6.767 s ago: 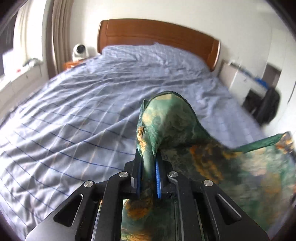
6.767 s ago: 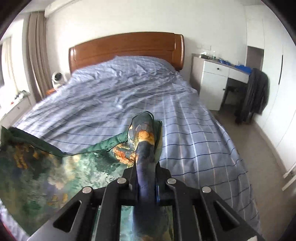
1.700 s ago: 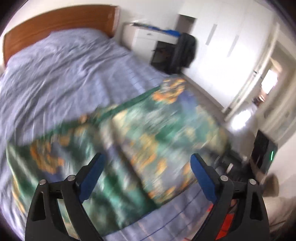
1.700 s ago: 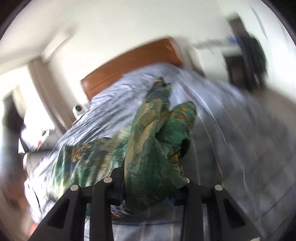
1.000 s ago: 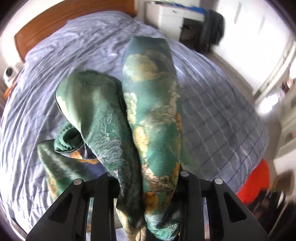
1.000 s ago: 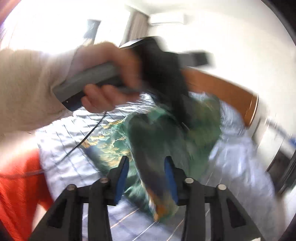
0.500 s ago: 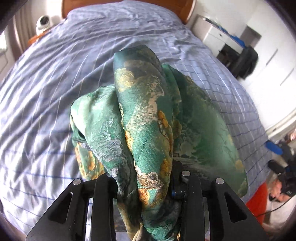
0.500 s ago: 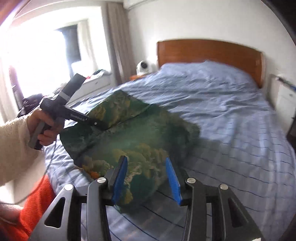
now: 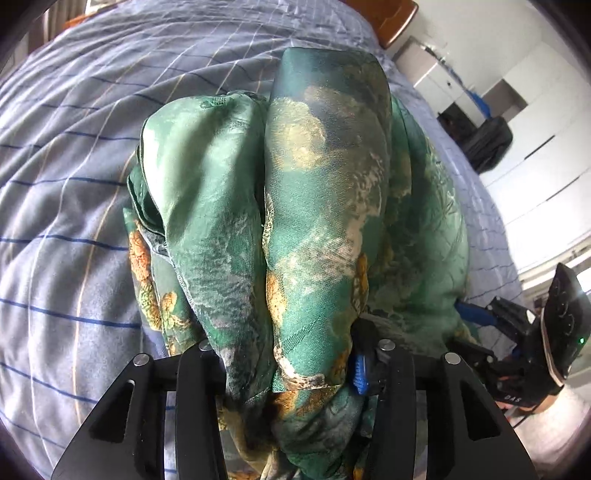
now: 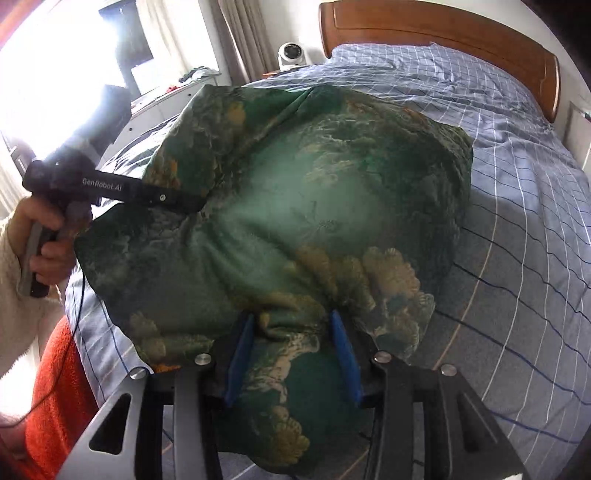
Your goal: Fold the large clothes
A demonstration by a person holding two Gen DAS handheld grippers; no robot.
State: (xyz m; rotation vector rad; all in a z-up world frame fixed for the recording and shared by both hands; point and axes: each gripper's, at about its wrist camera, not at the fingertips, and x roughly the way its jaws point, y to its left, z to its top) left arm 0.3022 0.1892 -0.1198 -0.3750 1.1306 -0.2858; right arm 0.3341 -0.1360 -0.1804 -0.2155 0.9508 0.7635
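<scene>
It was a home bedroom. A wide bed under a blue checked cover filled most of the room, with a wooden headboard against a white wall. Curtains hung beside a bright window. White wardrobe doors and a white set of drawers stood along the other side.
</scene>
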